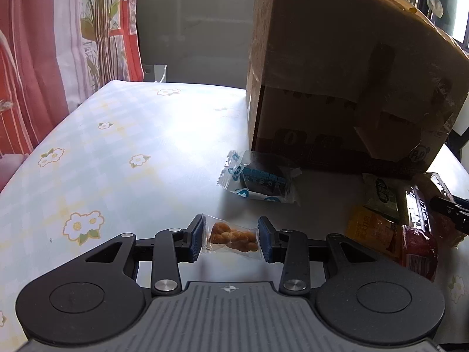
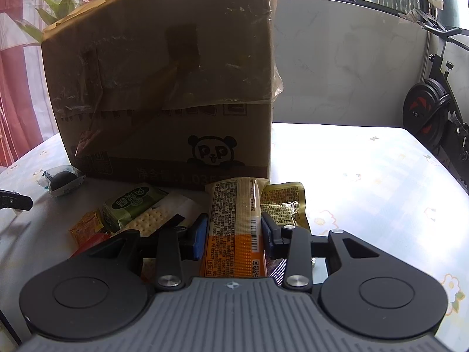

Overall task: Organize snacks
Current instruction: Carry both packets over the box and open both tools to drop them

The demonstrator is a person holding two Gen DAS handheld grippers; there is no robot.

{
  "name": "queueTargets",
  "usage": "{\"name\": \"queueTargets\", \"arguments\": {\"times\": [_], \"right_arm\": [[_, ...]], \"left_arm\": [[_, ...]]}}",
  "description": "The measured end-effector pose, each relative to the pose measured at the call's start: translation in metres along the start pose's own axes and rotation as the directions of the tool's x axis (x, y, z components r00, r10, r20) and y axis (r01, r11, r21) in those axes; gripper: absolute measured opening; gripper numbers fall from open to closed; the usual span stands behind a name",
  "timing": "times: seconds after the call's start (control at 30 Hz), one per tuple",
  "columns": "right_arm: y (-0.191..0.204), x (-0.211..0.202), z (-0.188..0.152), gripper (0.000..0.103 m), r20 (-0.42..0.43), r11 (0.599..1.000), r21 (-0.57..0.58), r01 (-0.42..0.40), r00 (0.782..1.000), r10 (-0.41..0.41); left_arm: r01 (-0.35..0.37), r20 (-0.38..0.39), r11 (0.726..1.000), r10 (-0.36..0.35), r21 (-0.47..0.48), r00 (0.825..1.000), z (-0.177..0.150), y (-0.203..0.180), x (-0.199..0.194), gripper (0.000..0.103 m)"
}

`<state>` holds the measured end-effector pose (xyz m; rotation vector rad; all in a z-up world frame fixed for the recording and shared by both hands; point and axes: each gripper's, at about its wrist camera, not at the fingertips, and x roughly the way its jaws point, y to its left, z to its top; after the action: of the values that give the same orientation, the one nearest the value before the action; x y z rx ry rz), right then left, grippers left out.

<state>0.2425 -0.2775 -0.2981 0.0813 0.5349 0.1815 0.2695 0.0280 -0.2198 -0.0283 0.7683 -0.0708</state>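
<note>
The left tool had closed its blue pads on the two ends of a clear-wrapped twisted pastry, whose long axis ran crosswise between the fingers, above the flowered worktop. The right tool gripped a long orange-and-cream snack bar by its sides, its length pointing straight ahead toward the cardboard box. Beside that bar lay a gold packet, a green cracker pack and a dark cake in a wrapper. The box's contents could not be seen.
</note>
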Motion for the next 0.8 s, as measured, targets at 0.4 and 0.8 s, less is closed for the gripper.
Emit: {"name": "queueTargets", "arguments": {"times": [0.4,0.8], "right_arm": [[-0.018,-0.044,0.009,0.039,0.089,0.993,0.115,0.0,0.996,-0.01],[-0.024,-0.102,0.137,0.039,0.387,0.981,0.094,-0.17,0.914,0.121]], "left_arm": [[0.044,0.131,0.997,-0.051,0.06,0.99,0.031,-0.02,-0.038,0.041],[0.127,0.397,0.97,-0.201,0.205,0.896,0.139,-0.068,-0.082,0.042]]}}
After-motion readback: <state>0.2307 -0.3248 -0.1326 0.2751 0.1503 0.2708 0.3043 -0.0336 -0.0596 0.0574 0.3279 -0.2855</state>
